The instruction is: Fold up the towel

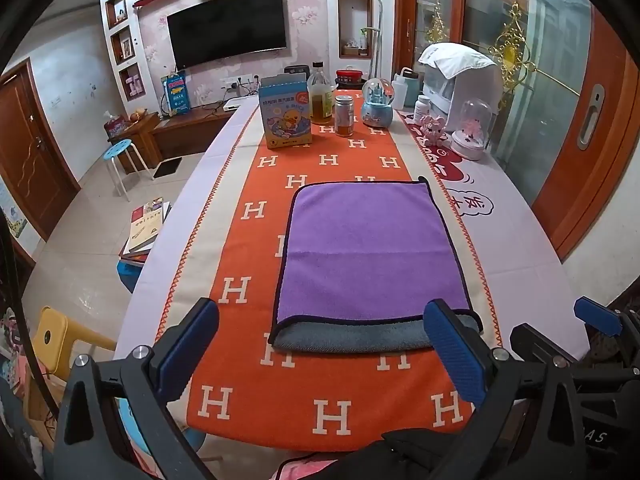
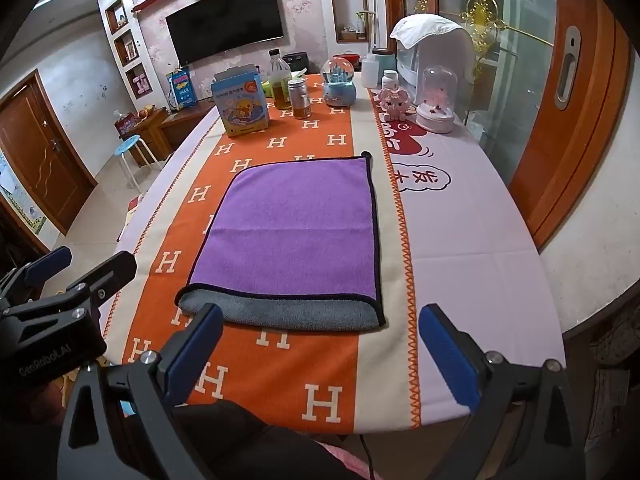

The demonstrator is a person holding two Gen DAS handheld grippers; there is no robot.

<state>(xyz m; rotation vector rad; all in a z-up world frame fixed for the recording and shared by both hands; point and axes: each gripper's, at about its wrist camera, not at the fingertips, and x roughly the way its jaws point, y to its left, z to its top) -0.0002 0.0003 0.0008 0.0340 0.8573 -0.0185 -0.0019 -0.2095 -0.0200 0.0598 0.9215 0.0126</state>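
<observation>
A purple towel (image 1: 368, 248) with a dark hem lies flat on the orange H-patterned runner, folded over so its grey underside shows as a strip along the near edge (image 1: 352, 334). It also shows in the right wrist view (image 2: 296, 232). My left gripper (image 1: 320, 344) is open and empty, just above the table's near edge in front of the towel; its right finger (image 1: 456, 352) overlaps the towel's near right corner. My right gripper (image 2: 320, 350) is open and empty, near the towel's near right corner. The left gripper also appears at the left of the right wrist view (image 2: 76, 266).
At the table's far end stand a blue duck carton (image 1: 285, 114), a bottle of yellow liquid (image 1: 321, 98), a small jar (image 1: 344, 116), a snow globe (image 1: 378, 102), a glass dome ornament (image 1: 472, 128) and a white appliance (image 1: 460, 80). Stools and books sit on the floor at the left.
</observation>
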